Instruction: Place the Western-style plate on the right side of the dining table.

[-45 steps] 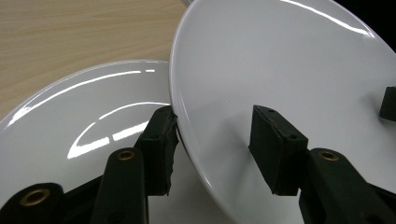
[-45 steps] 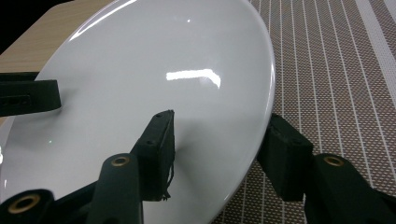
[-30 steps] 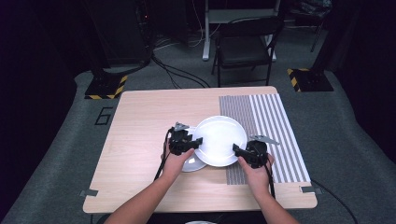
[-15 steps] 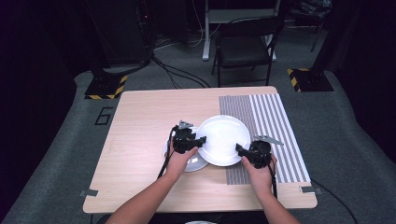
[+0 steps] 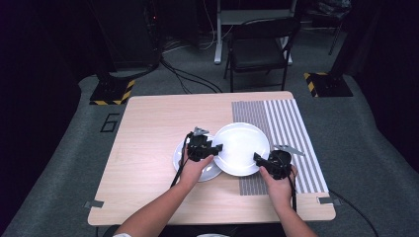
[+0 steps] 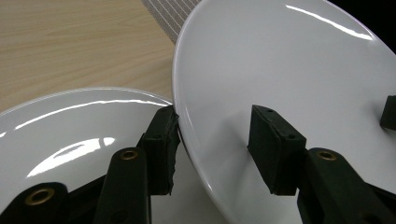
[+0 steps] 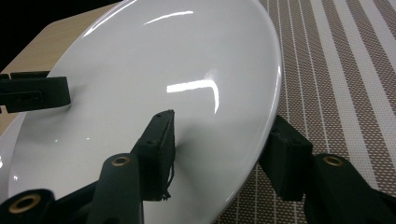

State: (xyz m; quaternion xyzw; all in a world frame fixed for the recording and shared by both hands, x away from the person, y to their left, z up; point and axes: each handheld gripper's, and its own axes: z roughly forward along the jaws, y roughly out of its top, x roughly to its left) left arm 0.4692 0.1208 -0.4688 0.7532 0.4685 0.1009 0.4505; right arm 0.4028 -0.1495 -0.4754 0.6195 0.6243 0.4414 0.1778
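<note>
A large white plate [image 5: 241,148] is held by its rim from both sides. My left gripper [image 5: 216,147] is shut on its left edge, one jaw under the rim and one on top, as my left gripper [image 6: 215,149] shows on the large plate [image 6: 289,70] up close. My right gripper [image 5: 258,158] is shut on the near right edge. In the right gripper view the right gripper [image 7: 219,151] clamps the plate [image 7: 177,60], with one jaw above and one below. A smaller white plate [image 5: 184,157] lies on the table, partly under the large one.
The wooden table [image 5: 148,128] has a striped placemat [image 5: 291,128] on its right side, below the large plate's right edge. A folding chair [image 5: 259,47] stands beyond the far edge. Cables trail from both grippers toward the near edge.
The large plate and both grippers have shifted slightly to the right. Both grips are unchanged.
</note>
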